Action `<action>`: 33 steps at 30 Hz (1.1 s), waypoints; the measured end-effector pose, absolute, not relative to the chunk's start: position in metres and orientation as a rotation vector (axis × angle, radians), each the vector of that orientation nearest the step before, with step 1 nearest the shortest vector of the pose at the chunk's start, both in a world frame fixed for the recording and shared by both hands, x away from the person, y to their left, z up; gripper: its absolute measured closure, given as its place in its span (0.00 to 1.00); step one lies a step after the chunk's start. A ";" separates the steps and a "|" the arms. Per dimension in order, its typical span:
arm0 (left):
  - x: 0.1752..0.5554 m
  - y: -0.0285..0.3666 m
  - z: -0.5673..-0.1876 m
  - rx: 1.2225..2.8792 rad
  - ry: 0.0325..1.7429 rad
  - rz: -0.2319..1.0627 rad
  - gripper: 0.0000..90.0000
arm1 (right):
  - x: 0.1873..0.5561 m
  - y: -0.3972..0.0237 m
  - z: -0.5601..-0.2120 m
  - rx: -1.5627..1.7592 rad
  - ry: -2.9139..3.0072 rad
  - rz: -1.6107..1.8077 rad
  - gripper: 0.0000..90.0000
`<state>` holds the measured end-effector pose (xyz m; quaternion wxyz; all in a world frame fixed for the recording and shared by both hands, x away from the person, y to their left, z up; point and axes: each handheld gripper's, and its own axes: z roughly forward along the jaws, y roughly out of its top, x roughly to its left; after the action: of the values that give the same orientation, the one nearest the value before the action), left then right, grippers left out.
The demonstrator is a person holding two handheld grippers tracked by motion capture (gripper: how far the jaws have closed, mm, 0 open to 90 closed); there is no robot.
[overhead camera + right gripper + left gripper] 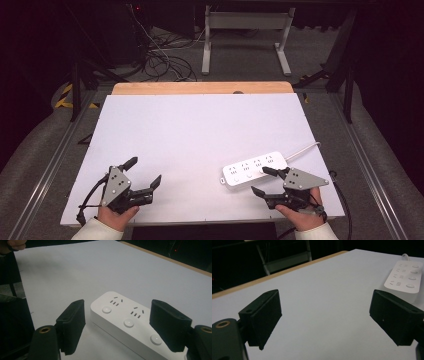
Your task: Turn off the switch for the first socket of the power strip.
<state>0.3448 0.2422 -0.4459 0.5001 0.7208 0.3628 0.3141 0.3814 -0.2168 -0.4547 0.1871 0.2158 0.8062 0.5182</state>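
Both grippers were wide open, empty; the right (264, 180) was best centred over the strip (254, 169) at three o'clock before closing.

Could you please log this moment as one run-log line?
left gripper: open, idle | right gripper: open beside power strip | table: strip near right edge

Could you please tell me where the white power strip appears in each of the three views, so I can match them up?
High view: the power strip lies at lower right on the white table, just ahead of the right hand-held gripper.
Left gripper view: upper right corner, beyond the right-hand jaw.
Right gripper view: bottom centre, between the two open jaws.
Shared landmark: the table's wooden far edge.
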 end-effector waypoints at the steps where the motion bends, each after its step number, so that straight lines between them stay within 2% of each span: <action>1: 0.345 0.243 -0.445 1.735 0.879 0.751 0.12 | 0.381 -0.216 -0.454 0.606 2.274 1.459 0.33; 9: 0.343 0.242 -0.445 1.744 0.853 0.791 0.12 | 0.381 -0.216 -0.452 0.599 2.271 1.458 0.35; 17: 0.341 0.242 -0.444 1.745 0.843 0.811 0.13 | 0.380 -0.215 -0.449 0.568 2.282 1.442 0.43; 25: 0.340 0.244 -0.442 1.748 0.860 0.774 0.14 | 0.381 -0.214 -0.446 0.567 2.282 1.433 0.43; 33: 0.340 0.243 -0.443 1.757 0.848 0.817 0.14 | 0.383 -0.212 -0.437 0.548 2.303 1.390 0.47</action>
<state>0.3398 0.2425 -0.4429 0.4909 0.7238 0.3492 0.3364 0.3835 -0.2122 -0.4368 0.1969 0.1956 0.8225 0.4964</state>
